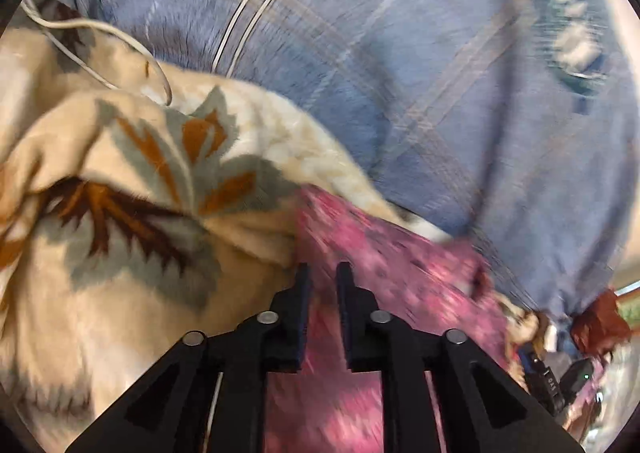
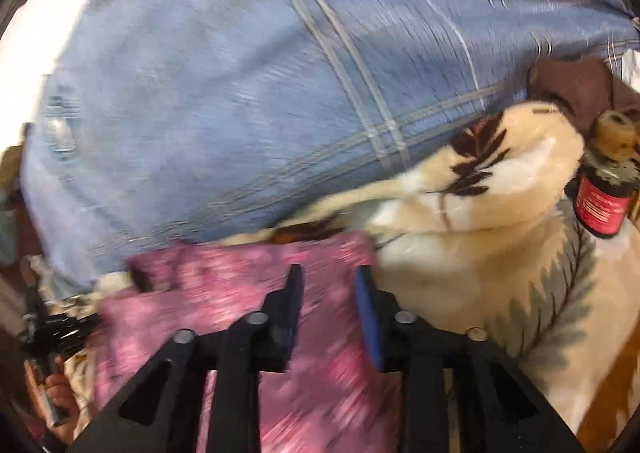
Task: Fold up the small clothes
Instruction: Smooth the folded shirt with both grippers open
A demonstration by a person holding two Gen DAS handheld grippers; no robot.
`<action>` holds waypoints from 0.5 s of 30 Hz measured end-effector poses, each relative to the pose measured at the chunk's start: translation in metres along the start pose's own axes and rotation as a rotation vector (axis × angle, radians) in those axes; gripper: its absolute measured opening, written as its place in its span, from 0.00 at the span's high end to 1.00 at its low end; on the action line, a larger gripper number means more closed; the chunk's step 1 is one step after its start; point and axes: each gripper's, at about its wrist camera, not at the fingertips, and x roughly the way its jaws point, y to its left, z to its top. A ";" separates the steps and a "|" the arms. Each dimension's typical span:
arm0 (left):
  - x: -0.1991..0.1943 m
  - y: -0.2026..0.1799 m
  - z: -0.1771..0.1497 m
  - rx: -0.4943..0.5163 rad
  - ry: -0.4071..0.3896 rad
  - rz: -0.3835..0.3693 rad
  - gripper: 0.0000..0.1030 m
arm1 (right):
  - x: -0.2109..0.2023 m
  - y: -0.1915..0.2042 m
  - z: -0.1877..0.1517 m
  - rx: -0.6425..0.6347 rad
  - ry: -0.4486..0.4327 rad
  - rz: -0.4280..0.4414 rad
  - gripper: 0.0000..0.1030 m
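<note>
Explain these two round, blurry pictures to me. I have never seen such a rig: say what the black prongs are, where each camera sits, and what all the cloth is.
Each picture comes from a fisheye camera mounted on a hand-held two-finger gripper, looking forward along its fingers. The black prongs are those fingers. One view shows the left gripper, the other the right gripper; both stand open over a pink patterned garment, gripping nothing. The garment lies on a cream blanket with leaf patterns. The blue checked cloth behind appears to be the person's shirt. A small red-labelled bottle sits at the right view's edge. The blur comes from motion.
</note>
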 end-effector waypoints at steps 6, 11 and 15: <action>-0.040 0.012 -0.095 -0.065 -0.027 -0.157 0.50 | -0.045 0.024 -0.064 0.002 -0.051 0.102 0.40; -0.009 0.017 -0.124 0.004 0.023 -0.038 0.64 | -0.020 0.001 -0.096 0.100 0.066 0.012 0.40; -0.014 0.010 -0.116 0.030 0.036 -0.058 0.65 | -0.052 0.017 -0.094 0.069 0.053 -0.053 0.38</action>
